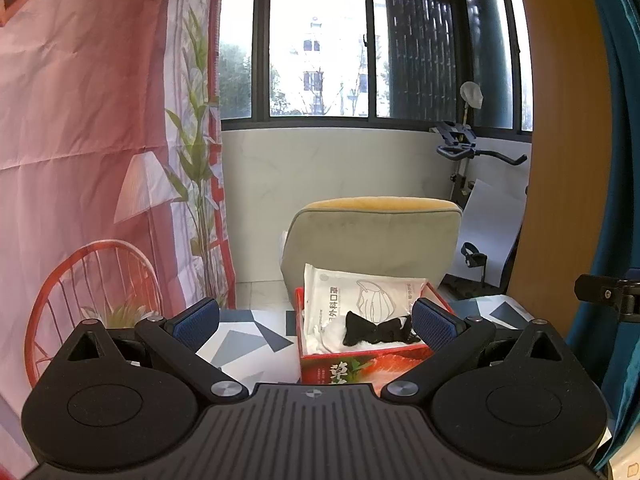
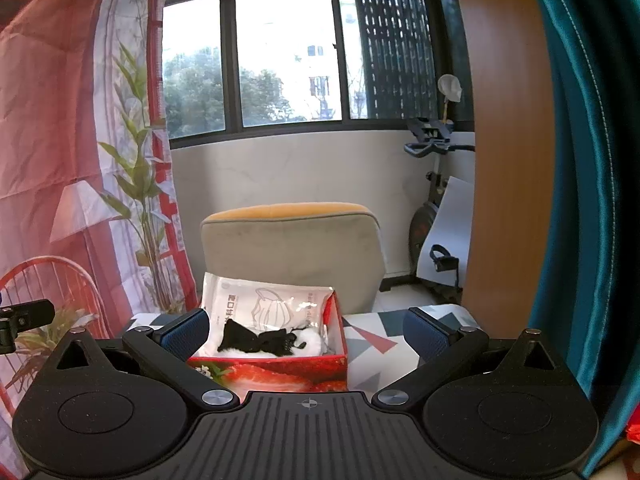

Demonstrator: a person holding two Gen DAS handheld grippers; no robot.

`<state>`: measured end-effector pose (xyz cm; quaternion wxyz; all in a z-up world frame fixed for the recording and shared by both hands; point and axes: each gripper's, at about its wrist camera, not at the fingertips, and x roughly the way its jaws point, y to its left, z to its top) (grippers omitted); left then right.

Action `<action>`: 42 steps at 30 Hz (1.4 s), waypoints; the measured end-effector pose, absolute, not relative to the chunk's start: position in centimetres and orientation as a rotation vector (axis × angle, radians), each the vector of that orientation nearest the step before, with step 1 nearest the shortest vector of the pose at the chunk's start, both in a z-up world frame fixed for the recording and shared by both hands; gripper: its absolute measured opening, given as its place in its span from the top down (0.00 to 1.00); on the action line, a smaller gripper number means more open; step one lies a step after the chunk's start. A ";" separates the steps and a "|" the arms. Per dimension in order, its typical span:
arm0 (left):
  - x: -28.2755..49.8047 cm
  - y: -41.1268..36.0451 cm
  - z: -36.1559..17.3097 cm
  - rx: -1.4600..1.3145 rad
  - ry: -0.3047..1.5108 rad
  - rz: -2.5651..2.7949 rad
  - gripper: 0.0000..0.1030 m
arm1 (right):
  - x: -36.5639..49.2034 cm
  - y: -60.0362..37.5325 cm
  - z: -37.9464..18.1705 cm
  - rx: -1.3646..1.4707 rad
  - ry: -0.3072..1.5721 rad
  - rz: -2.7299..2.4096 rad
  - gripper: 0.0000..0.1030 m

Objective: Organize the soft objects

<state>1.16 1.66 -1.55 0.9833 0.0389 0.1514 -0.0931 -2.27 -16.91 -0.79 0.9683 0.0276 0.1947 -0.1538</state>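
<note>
- Sitting on a table (image 1: 256, 332) covered in a grey, white and red geometric pattern, a red strawberry-printed box (image 1: 340, 368) holds the soft things.
- Inside the box, a packet of face masks (image 1: 360, 292) leans upright against the back wall; a black fabric piece (image 1: 376, 330) lies on white cloth (image 1: 320, 340) in front of it.
- The left gripper (image 1: 316, 322) hangs above the table with its blue-padded jaws spread wide and nothing between them; the box shows just behind its right finger.
- The right gripper (image 2: 306, 332) is likewise wide open and empty, the box (image 2: 280, 372) appearing between its fingers, nearer the left one.
- A grey cushion (image 2: 292, 248) with an orange top stands behind the box.
</note>
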 end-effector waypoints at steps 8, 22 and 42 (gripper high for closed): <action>1.2 1.7 -1.6 0.074 0.308 -0.186 0.00 | -2.4 -17.1 -0.9 0.050 0.390 -0.319 0.00; 0.9 1.6 -1.5 0.073 0.305 -0.170 0.00 | -2.6 -16.6 -0.9 0.022 0.386 -0.345 0.00; 0.5 1.1 -1.6 0.078 0.297 -0.137 0.00 | -2.0 -16.7 -1.6 -0.033 0.418 -0.404 0.00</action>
